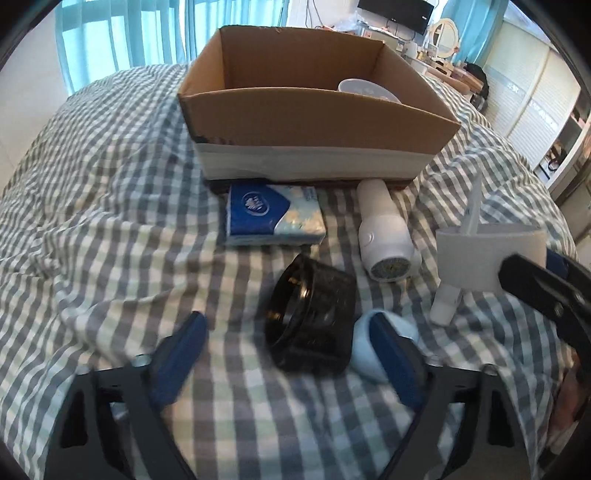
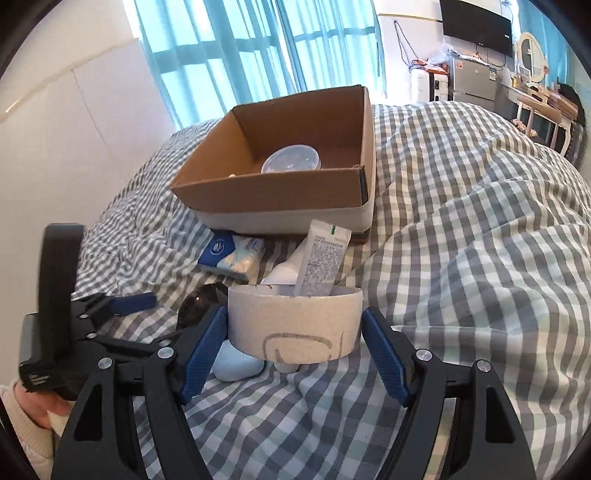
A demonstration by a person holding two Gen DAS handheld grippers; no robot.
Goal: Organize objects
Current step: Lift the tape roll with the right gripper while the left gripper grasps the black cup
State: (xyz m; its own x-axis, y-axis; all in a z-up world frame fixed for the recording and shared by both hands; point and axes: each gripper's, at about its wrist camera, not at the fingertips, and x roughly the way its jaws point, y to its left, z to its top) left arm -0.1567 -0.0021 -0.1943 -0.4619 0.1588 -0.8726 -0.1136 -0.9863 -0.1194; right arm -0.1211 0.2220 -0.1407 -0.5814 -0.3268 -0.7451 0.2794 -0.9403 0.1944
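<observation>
I see a bed (image 2: 480, 229) under a blue-and-white checked cover, with daylight glowing through turquoise curtains (image 2: 258, 48) behind it. A dark wall-mounted screen (image 2: 476, 24), an oval mirror (image 2: 532, 55) and a white wall (image 2: 66, 140) frame the room.

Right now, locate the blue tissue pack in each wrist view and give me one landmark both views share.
Left wrist: the tissue pack lies centre frame, just in front of the cardboard box.
Right wrist: the tissue pack sits left of centre, below the box's near-left corner.
Shared landmark: the cardboard box, with a clear tub inside.
</observation>
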